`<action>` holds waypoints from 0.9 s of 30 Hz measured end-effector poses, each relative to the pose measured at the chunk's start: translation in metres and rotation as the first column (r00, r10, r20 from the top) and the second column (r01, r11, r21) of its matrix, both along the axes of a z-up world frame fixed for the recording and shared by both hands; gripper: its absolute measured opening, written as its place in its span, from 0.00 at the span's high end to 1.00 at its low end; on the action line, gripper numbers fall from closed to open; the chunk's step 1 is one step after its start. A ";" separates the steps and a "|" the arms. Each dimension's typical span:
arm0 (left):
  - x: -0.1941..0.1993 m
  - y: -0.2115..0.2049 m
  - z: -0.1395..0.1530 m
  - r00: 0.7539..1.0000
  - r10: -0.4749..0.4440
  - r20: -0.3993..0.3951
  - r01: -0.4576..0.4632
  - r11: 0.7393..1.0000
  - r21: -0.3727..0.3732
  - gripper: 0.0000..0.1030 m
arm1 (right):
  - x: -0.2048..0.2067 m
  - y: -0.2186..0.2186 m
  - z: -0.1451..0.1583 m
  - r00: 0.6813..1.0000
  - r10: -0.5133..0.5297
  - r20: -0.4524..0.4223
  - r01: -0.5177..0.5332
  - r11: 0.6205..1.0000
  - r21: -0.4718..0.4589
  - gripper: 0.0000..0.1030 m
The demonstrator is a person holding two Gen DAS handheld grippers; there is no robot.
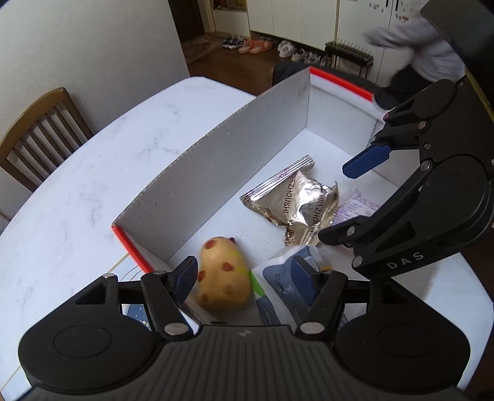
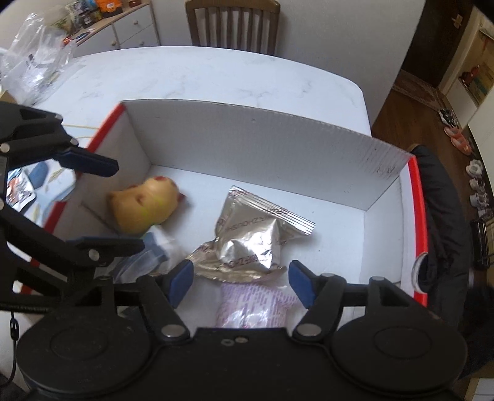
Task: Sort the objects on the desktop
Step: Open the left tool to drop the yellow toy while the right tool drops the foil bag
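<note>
- The toy potato (image 1: 223,274), yellowish with red spots, lies inside the white box (image 1: 216,148) near its red-edged end; its outline is smeared by blur in both views
- Beside it lies a blue-and-white packet (image 1: 284,283), partly covered by the left gripper (image 1: 247,277) in the left view and by the other gripper's finger in the right view, so its print cannot be read
- A crumpled silver packet (image 2: 253,234) rests in the middle of the box floor, lapping over a pale packet with purple print (image 2: 256,302) whose lower part is cut off by the right gripper (image 2: 242,283)
- Left jaws are released, standing apart on either side of the potato and the blue packet without pressing either
- Right jaws are released too, set wide above the purple-printed packet with nothing gripped
- The box stands on a white marbled counter (image 2: 216,71); a clear plastic bag (image 2: 37,61) lies at its far corner, contents hard to make out
- A wooden chair (image 2: 231,24) stands past the counter, its top cut off
- A blurred pale sleeve (image 1: 416,46) shows at the top right of the left view
</note>
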State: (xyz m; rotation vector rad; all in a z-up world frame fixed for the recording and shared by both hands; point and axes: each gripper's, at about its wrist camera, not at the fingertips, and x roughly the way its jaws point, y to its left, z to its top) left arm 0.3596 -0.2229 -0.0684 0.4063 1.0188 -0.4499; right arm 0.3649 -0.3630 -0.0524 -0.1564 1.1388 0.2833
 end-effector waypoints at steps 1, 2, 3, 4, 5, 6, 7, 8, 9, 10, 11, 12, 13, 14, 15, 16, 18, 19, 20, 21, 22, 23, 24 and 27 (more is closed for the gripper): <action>-0.003 0.002 0.004 1.000 -0.001 0.006 0.001 1.000 -0.006 0.36 | -0.004 0.002 0.004 1.000 0.012 0.001 -0.012 1.000 -0.002 0.34; -0.007 0.003 0.007 1.000 -0.003 0.009 0.003 1.000 -0.012 0.36 | -0.007 0.004 0.007 1.000 0.022 0.004 -0.022 1.000 -0.007 0.34; -0.011 0.004 0.011 1.000 -0.008 0.014 0.008 1.000 -0.018 0.36 | -0.010 0.005 0.011 0.999 0.032 0.008 -0.032 0.999 -0.012 0.34; -0.017 0.006 0.014 1.000 -0.012 0.021 0.013 1.000 -0.022 0.36 | -0.013 0.007 0.015 0.999 0.044 0.010 -0.044 0.999 -0.016 0.34; -0.021 0.007 0.017 1.000 -0.014 0.027 0.015 1.000 -0.026 0.36 | -0.016 0.008 0.019 0.998 0.056 0.012 -0.055 0.998 -0.018 0.34; -0.026 0.010 0.021 0.999 -0.018 0.030 0.019 0.999 -0.033 0.36 | -0.020 0.009 0.023 0.997 0.070 0.014 -0.069 0.997 -0.020 0.34; -0.030 0.012 0.024 0.999 -0.023 0.032 0.025 0.999 -0.044 0.36 | -0.023 0.012 0.027 0.996 0.090 0.016 -0.090 0.996 -0.019 0.34; -0.035 0.016 0.027 0.999 -0.025 0.036 0.027 0.998 -0.053 0.36 | -0.026 0.014 0.031 0.994 0.112 0.015 -0.112 0.994 -0.019 0.34; -0.039 0.019 0.030 0.999 -0.024 0.039 0.026 0.998 -0.060 0.36 | -0.028 0.017 0.034 0.991 0.134 0.013 -0.133 0.991 -0.017 0.34; -0.043 0.022 0.033 0.999 -0.023 0.040 0.025 0.997 -0.067 0.36 | -0.030 0.019 0.037 0.988 0.153 0.008 -0.153 0.988 -0.011 0.34; -0.047 0.026 0.035 0.999 -0.020 0.040 0.023 0.997 -0.074 0.36 | -0.032 0.022 0.040 0.986 0.170 0.002 -0.170 0.985 -0.004 0.34; -0.051 0.029 0.038 0.999 -0.016 0.040 0.019 0.997 -0.079 0.36 | -0.035 0.025 0.042 0.983 0.183 -0.001 -0.183 0.983 0.000 0.34; -0.055 0.032 0.040 0.999 -0.013 0.040 0.016 0.997 -0.081 0.36 | -0.038 0.029 0.044 0.981 0.193 -0.005 -0.193 0.981 0.005 0.34; -0.059 0.036 0.042 0.999 -0.012 0.042 0.015 0.996 -0.083 0.36 | -0.041 0.032 0.047 0.979 0.204 -0.010 -0.204 0.979 0.011 0.34; -0.064 0.039 0.045 0.999 -0.013 0.044 0.016 0.996 -0.084 0.36 | -0.044 0.036 0.049 0.976 0.216 -0.016 -0.216 0.976 0.016 0.34; -0.069 0.043 0.047 0.999 -0.014 0.048 0.018 0.996 -0.084 0.36 | -0.047 0.039 0.052 0.973 0.230 -0.024 -0.230 0.973 0.022 0.34; -0.078 0.049 0.052 0.998 -0.018 0.055 0.023 0.996 -0.086 0.36 | -0.055 0.049 0.057 0.964 0.265 -0.031 -0.264 0.964 0.022 0.34; -0.083 0.053 0.055 0.998 -0.018 0.058 0.023 0.996 -0.089 0.36 | -0.060 0.053 0.060 0.959 0.281 -0.027 -0.281 0.960 0.017 0.34; -0.087 0.057 0.057 0.998 -0.018 0.059 0.023 0.995 -0.093 0.36 | -0.064 0.056 0.062 0.955 0.296 -0.028 -0.296 0.955 0.018 0.34; -0.091 0.060 0.059 0.998 -0.018 0.059 0.024 0.995 -0.097 0.36 | -0.067 0.059 0.064 0.950 0.312 -0.032 -0.311 0.950 0.024 0.34; -0.095 0.064 0.061 0.998 -0.018 0.060 0.024 0.995 -0.101 0.36 | -0.070 0.063 0.065 0.946 0.323 -0.036 -0.323 0.946 0.023 0.34; -0.100 0.068 0.063 0.998 -0.018 0.062 0.024 0.994 -0.104 0.36 | -0.073 0.067 0.065 0.942 0.334 -0.040 -0.333 0.943 0.017 0.34; -0.104 0.072 0.064 0.998 -0.017 0.063 0.024 0.994 -0.107 0.36 | -0.077 0.070 0.066 0.937 0.346 -0.046 -0.345 0.938 0.015 0.34; -0.117 0.085 0.068 0.998 -0.012 0.065 0.019 0.993 -0.120 0.36 | -0.087 0.081 0.064 0.925 0.374 -0.066 -0.374 0.927 0.014 0.34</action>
